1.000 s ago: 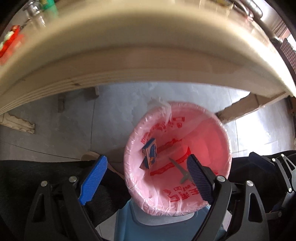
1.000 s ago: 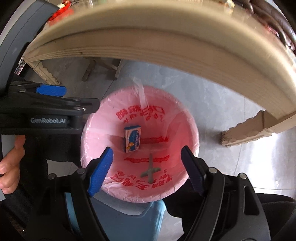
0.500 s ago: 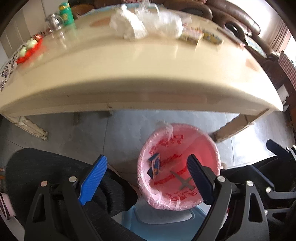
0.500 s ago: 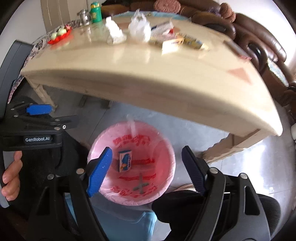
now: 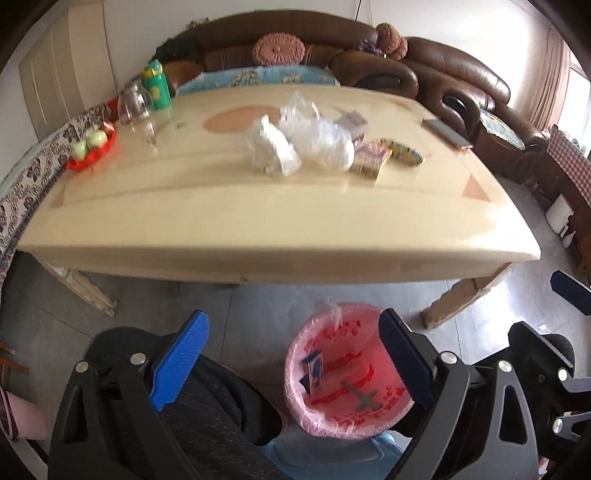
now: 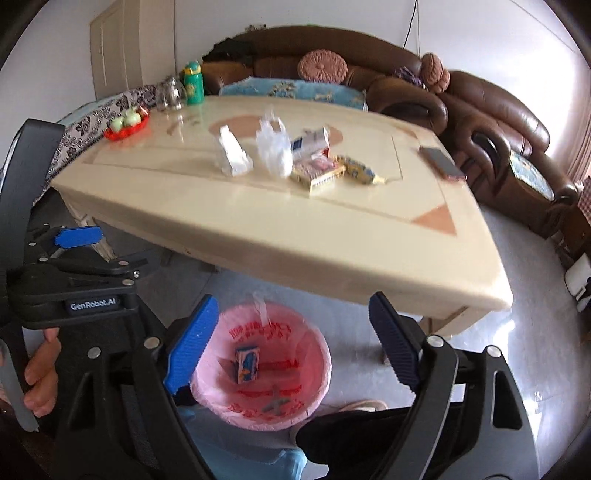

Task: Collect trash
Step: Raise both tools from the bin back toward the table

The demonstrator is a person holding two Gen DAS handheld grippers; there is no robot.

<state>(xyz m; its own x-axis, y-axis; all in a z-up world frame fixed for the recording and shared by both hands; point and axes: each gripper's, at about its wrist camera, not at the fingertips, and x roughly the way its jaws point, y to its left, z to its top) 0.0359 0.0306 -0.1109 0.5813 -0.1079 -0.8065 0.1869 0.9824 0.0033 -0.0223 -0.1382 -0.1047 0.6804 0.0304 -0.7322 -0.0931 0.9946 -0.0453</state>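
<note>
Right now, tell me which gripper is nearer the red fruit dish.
Left. The left gripper, jaws opening, empty, hangs before the table on the red fruit dish side; the right gripper, also opening empty, is farther along.

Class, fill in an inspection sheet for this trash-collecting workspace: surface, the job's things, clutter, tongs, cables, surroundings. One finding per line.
Surface: cream table, glossy, bare along the near edge.
Job's things: crumpled white wrapper, clear plastic bag and flat snack boxes grouped mid-table; pink-lined bin on the floor holds a small blue box and a grey cross-shaped scrap.
Clutter: red fruit dish, green bottle, glass jar, phone.
Tongs: left tongs and right tongs both opening, nothing between the pads.
Cables: thin wire on the wall.
Surroundings: brown leather sofa, grey tiled floor.
</note>
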